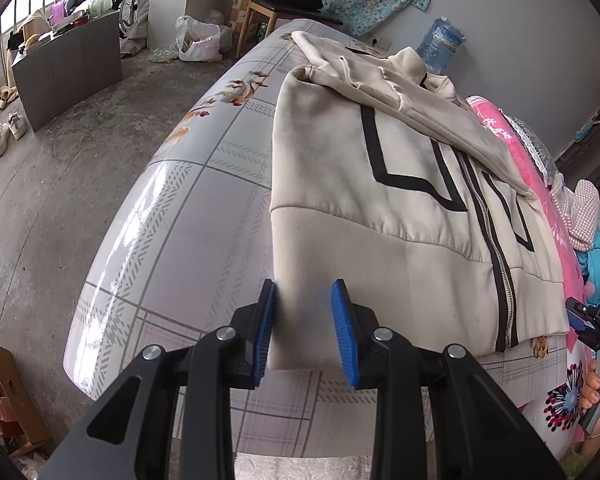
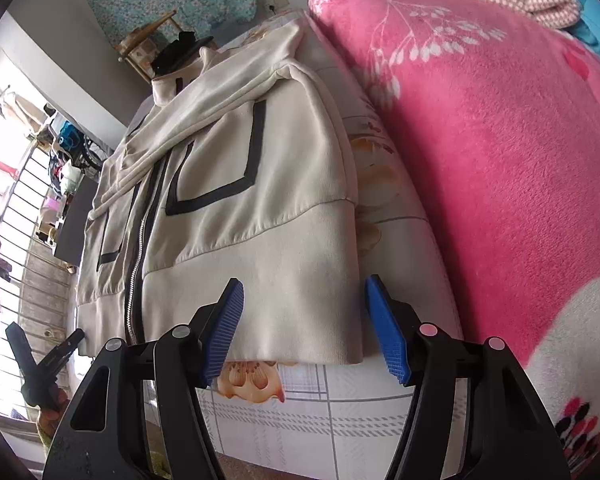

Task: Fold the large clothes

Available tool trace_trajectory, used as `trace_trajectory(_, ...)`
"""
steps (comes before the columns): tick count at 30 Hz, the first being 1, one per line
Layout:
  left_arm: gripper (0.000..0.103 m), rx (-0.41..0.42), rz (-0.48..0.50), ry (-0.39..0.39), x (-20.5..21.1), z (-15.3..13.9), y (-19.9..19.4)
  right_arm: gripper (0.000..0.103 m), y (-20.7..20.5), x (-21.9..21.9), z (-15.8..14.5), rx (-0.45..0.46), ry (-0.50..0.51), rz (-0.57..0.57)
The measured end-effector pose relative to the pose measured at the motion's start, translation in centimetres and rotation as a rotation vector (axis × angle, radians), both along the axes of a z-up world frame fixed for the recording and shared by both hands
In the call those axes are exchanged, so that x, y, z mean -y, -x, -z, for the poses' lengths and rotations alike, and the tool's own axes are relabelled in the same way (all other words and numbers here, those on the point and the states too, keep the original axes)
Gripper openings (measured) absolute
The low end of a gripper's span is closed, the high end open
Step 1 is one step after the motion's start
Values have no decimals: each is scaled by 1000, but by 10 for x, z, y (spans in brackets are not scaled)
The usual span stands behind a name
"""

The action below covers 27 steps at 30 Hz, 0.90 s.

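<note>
The jacket [image 1: 380,220] lies flat on the table [image 1: 188,248], front up and zipped, its collar at the far end and its broad ribbed hem [image 2: 300,300] along the near edge, where both tools can reach it. It is cream with black stripe outlines either side of the zip [image 1: 496,256]. I judge it partly folded: both sleeves already lie across the chest, which narrows the body into a rectangle, so the lengthwise fold looks like the step left to do.

To the right of the jacket a pink fleece blanket [image 2: 500,140] is heaped up, close to that side of the garment, so there is little spare room there. On the left the tablecloth lies bare out to the table's edge.

The left gripper [image 1: 304,332] sits at the hem's near left corner with its blue pads spread, one just outside the garment's left edge and one over the cloth; it grips nothing yet. The right gripper [image 2: 304,328] mirrors it at the near right corner, spread wider, straddling the hem without pinching. One at each corner makes sense: lifted together, they would keep the hem straight and carry it toward the collar without it sagging in the middle.
</note>
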State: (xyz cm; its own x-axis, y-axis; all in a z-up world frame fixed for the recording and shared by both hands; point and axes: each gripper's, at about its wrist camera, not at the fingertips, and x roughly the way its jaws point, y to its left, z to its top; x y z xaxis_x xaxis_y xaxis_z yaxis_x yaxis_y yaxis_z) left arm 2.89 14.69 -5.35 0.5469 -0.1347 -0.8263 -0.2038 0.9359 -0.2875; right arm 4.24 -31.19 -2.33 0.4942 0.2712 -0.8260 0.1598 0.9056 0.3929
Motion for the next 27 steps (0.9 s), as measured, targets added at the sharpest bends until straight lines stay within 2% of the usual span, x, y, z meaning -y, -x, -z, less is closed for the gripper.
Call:
trace_trajectory(3, 28, 3, -1, 3, 0, 0, 2, 57, -1, 0, 5, -3, -38, 6)
trace_trajectory(9, 28, 2, 5, 11, 3, 0, 8, 50, 3, -5, 6, -4, -34, -6)
trace_trajectory(11, 26, 9, -2, -3, 5, 0, 9, 41, 3, -5, 9, -6, -27, 4)
trace_trajectory(13, 17, 4, -22, -40, 6, 0, 8, 18, 4, -2, 11, -2, -40, 27)
trace_trajectory(14, 12, 4, -26, -54, 7, 0, 8, 16, 5, -1, 11, 0, -50, 37)
trace_trajectory(16, 7, 11, -33, -48, 5, -1, 10, 10, 8, 2, 9, 14, -69, 52)
trace_trajectory(20, 5, 27, -11, -23, 2, -12, 13, 7, 17, 4, -5, 72, -97, 66)
trace_trajectory(27, 4, 144, 27, 4, 1, -52, 33, 6, 34, -9, -41, 163, -83, 32)
